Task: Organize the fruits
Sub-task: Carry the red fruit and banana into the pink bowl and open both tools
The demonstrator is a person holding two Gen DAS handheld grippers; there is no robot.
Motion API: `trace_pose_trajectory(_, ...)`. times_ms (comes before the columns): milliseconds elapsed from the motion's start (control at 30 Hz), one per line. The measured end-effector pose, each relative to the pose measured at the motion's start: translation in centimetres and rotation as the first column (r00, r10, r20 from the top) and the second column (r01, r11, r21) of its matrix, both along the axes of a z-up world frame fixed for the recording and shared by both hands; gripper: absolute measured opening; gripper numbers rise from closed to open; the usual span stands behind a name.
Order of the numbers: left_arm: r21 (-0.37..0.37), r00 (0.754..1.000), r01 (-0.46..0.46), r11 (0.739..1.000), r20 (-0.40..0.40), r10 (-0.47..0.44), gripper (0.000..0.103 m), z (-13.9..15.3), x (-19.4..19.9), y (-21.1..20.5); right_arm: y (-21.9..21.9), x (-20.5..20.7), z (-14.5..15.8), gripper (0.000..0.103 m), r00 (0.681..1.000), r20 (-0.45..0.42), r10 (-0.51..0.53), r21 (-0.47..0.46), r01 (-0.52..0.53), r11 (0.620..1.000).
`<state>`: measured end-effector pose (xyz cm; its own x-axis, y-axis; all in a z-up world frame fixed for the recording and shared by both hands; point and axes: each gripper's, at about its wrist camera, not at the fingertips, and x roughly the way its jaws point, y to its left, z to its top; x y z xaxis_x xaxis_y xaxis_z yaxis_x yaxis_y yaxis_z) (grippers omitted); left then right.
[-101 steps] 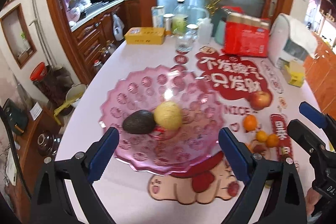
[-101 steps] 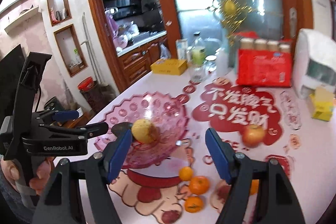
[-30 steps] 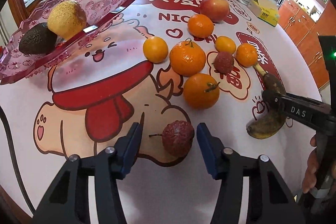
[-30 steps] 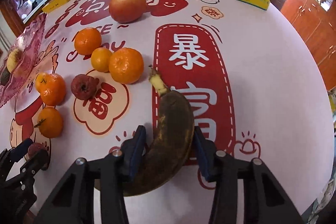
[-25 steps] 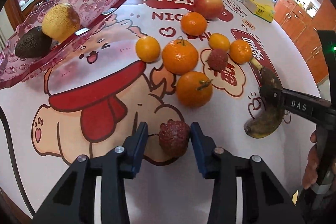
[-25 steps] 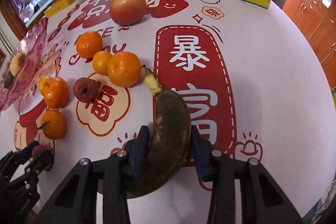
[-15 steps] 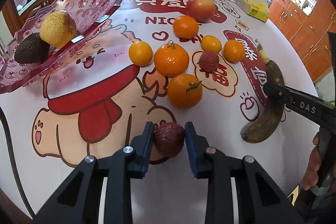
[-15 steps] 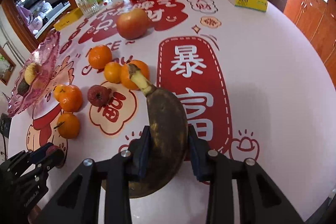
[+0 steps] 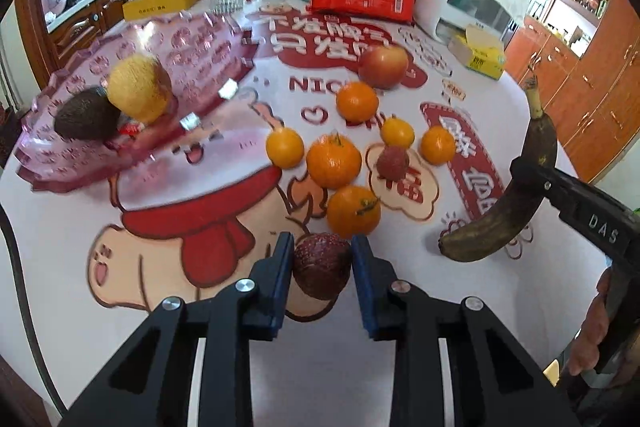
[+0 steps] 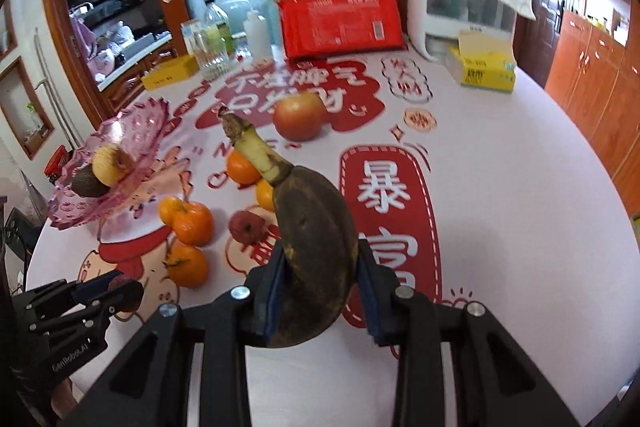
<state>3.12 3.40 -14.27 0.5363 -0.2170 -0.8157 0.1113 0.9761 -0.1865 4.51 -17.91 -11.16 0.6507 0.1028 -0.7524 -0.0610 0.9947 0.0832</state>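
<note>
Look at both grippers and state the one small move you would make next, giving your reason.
Probably carry the left gripper, shut on the lychee, toward the pink tray. Both fruits appear lifted, the right gripper holds the banana, and the tray already holds an avocado and a yellow fruit.

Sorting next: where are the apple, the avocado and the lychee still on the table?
apple point(image 9: 383, 66): left wrist view, middle.
avocado point(image 9: 86, 113): left wrist view, middle.
lychee point(image 9: 393, 163): left wrist view, middle.

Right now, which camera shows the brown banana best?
The left wrist view: the whole banana shows from stem to tip, lifted off the table in the right gripper. In the right wrist view, the banana looms close, its lower end hidden between the fingers.
</note>
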Motion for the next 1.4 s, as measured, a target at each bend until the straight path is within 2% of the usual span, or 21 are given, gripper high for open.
trace_pose_trajectory(167,0.016,0.996,-0.046,0.999,0.081,0.045,0.027,3.7,0.4,1.8,1.5,-0.2,2.6,0.033,0.997,0.066,0.041,-0.021,-0.039,0.999)
trace_pose_trajectory(367,0.017,0.982,-0.159,0.987,0.104,0.156,0.027,7.3,2.0,6.8,4.1,0.5,6.7,0.033,0.983,0.138,0.122,-0.027,-0.119,0.992)
trace_pose_trajectory(567,-0.015,0.950,-0.294,0.956,0.110,0.294,0.027,9.8,3.7,13.1,8.9,1.5,12.3,0.033,0.939,0.240,0.246,-0.042,-0.243,0.969)
trace_pose_trajectory(700,-0.029,0.933,-0.339,0.941,0.121,0.339,0.027,11.3,4.4,16.3,12.3,3.0,14.3,0.033,0.914,0.256,0.314,-0.027,-0.317,0.948)
trace_pose_trajectory(767,-0.028,0.928,-0.352,0.936,0.118,0.352,0.027,11.4,4.9,17.3,14.7,4.4,14.6,0.033,0.902,0.231,0.364,0.006,-0.376,0.927)
trace_pose_trajectory(867,-0.014,0.925,-0.369,0.930,0.097,0.368,0.027,10.5,5.9,18.5,17.8,6.1,13.4,0.033,0.890,0.173,0.422,0.042,-0.434,0.900)
trace_pose_trajectory(967,0.009,0.923,-0.381,0.925,0.060,0.380,0.027,8.6,7.1,19.2,20.6,7.0,11.3,0.033,0.876,0.122,0.466,0.032,-0.473,0.881)
trace_pose_trajectory(1100,0.058,0.916,-0.402,0.914,0.019,0.401,0.027,5.8,8.4,19.4,24.4,8.5,6.8,0.033,0.861,0.018,0.509,0.028,-0.509,0.860)
trace_pose_trajectory(1267,0.093,0.909,-0.407,0.909,-0.052,0.413,0.027,2.2,9.6,19.7,25.3,11.4,2.2,0.033,0.863,-0.118,0.491,0.108,-0.480,0.870)
trace_pose_trajectory(1400,0.111,0.907,-0.406,0.907,-0.070,0.414,0.028,0.6,10.2,19.7,24.8,14.3,-0.4,0.033,0.876,-0.220,0.430,0.156,-0.403,0.902)
